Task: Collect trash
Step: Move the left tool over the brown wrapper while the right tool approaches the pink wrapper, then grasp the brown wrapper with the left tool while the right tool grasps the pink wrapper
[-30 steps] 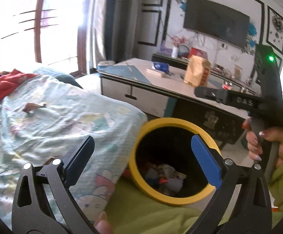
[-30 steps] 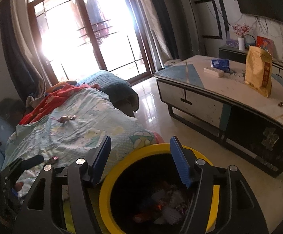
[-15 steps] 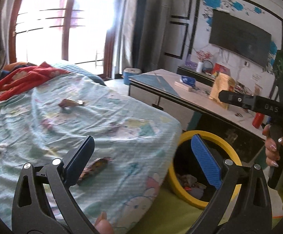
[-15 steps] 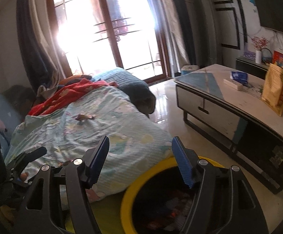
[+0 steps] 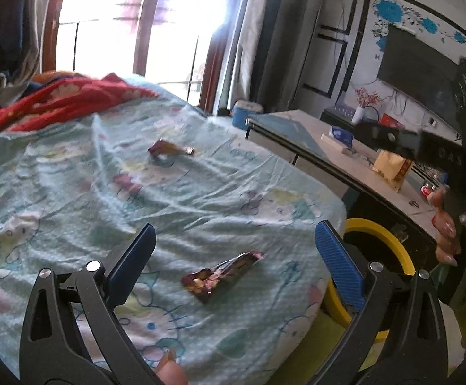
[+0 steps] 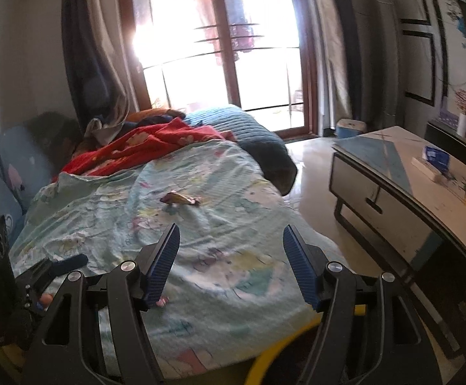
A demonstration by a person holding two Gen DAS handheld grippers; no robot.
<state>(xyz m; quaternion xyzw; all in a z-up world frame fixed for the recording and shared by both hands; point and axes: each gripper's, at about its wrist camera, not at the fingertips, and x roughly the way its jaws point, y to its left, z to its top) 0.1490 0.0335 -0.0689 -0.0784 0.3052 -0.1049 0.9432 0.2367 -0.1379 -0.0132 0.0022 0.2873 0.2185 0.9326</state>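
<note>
Two wrappers left on the pale cartoon-print sheet (image 5: 201, 199): a crumpled foil wrapper (image 5: 221, 271) lying near, between the spread fingers of the left gripper (image 5: 236, 250), and a second wrapper (image 5: 170, 149) farther off toward the red blanket (image 5: 69, 102). Left gripper wide open, nothing held. Right gripper (image 6: 231, 258) likewise open and empty, hovering over the near right part of the bed, with the far wrapper (image 6: 180, 199) ahead of it. Yellow-rimmed bin (image 5: 380, 240) at the bed's right edge, partly hidden behind the left gripper's blue finger (image 5: 337, 266).

Probably the step in hand: picking up the near wrapper with the left gripper. Best to come down straight over it, fingers straddling its narrow width rather than its length. Worth pressing lightly into the sheet so the thin foil gets caught, yet not so deep as to pinch a fold of cloth. Close only once both pads flank the foil. Lift clear before swinging right toward the bin.
</note>
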